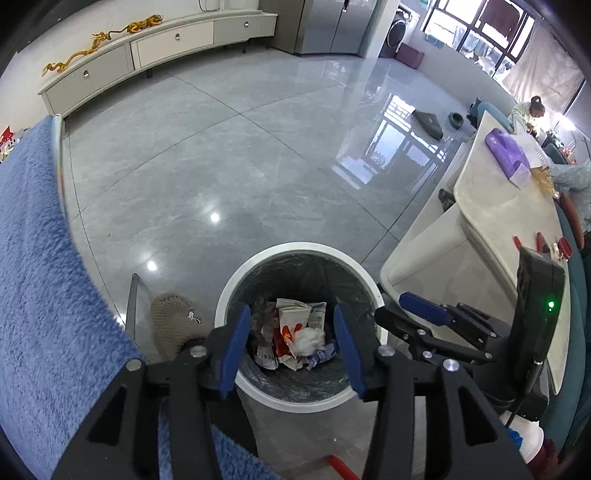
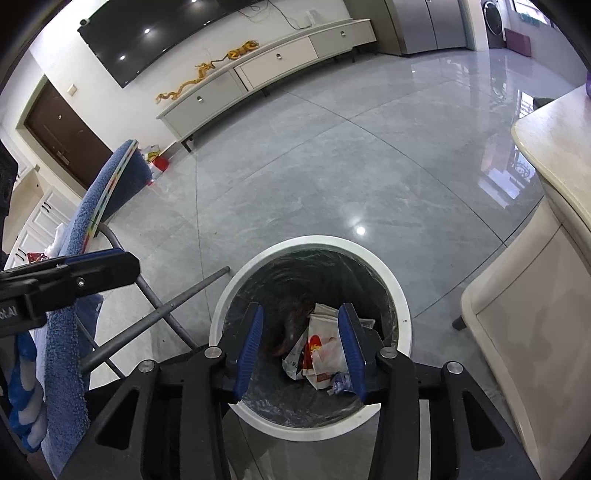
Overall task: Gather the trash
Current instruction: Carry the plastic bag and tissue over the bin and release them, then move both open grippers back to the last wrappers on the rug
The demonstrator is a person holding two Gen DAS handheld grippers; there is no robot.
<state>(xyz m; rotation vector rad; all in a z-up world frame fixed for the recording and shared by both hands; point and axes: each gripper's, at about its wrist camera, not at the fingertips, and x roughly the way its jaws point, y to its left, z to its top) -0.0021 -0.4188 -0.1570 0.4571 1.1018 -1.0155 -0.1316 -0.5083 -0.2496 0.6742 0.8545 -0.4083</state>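
Left wrist view shows both claws, left claw [image 1: 291, 345] and right claw [image 2: 301, 349], apart and holding nothing, above the trash bin [image 1: 295, 248] with crumpled wrappers [image 1: 295, 332] directly below them.

Floor [image 2: 332, 177]: large grey polished tiles, thin grout lines, glossy, reflecting ceiling spots and window light.
Wall [image 2: 207, 48]: white, bearing a dark flat television [image 2: 155, 33].
Media cabinet [image 2: 273, 62]: long, low, cream, on dark legs, round drawer pulls; golden dragon ornament [image 2: 207, 72] along its top.
Door [image 2: 62, 133]: dark brown, at the wall's left end.
Refrigerator [image 1: 332, 26]: tall, silver, double-door.
Washing machine [image 1: 397, 31]: front-loading, in an alcove.
Windows [image 1: 476, 33]: dark-framed, bright daylight.
Counter [image 1: 491, 206]: pale stone top, cream base.
Blue fleece cover [image 1: 40, 266]: draped over furniture at left.
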